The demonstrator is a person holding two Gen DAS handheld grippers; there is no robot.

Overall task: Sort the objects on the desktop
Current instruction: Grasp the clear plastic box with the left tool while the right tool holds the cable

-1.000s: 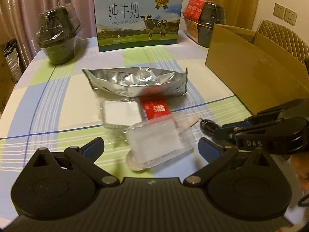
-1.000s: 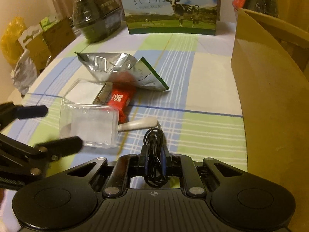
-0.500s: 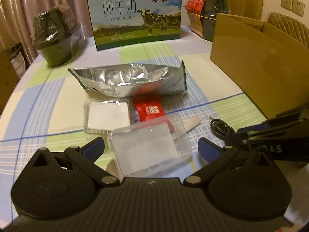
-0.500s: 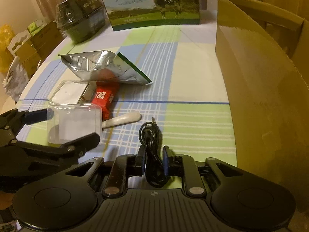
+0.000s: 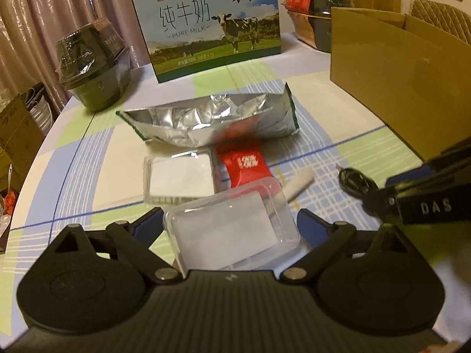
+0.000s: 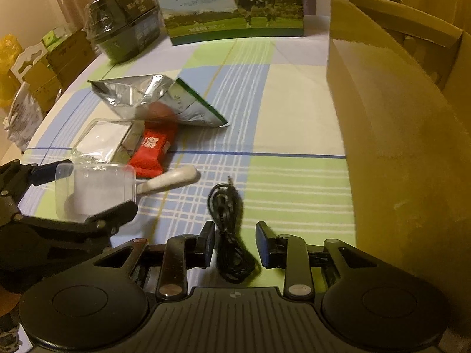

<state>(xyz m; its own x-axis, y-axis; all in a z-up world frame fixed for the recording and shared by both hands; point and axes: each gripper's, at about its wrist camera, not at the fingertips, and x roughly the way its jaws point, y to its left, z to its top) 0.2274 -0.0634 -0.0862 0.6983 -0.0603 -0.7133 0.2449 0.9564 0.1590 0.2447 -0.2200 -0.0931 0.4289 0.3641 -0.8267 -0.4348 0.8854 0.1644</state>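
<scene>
My left gripper (image 5: 231, 225) is open, its fingers on either side of a clear plastic box (image 5: 232, 229), which also shows in the right wrist view (image 6: 95, 192). My right gripper (image 6: 235, 242) is open, with a coiled black cable (image 6: 231, 229) lying on the table between its fingers; the cable also shows in the left wrist view (image 5: 353, 181). Beyond lie a red packet (image 5: 244, 166), a second clear box (image 5: 179, 176), a white handle (image 6: 172, 179) and a silver foil bag (image 5: 212, 120).
An open cardboard box (image 6: 397, 111) stands at the right. A milk carton (image 5: 206, 26) stands at the back. Wrapped dark bowls stand at the back left (image 5: 94, 64) and back right (image 5: 321, 8). The round table's edge (image 5: 29, 176) curves at the left.
My right gripper has opened and let the black cable down on the table. My left gripper has moved forward around the clear plastic box.
</scene>
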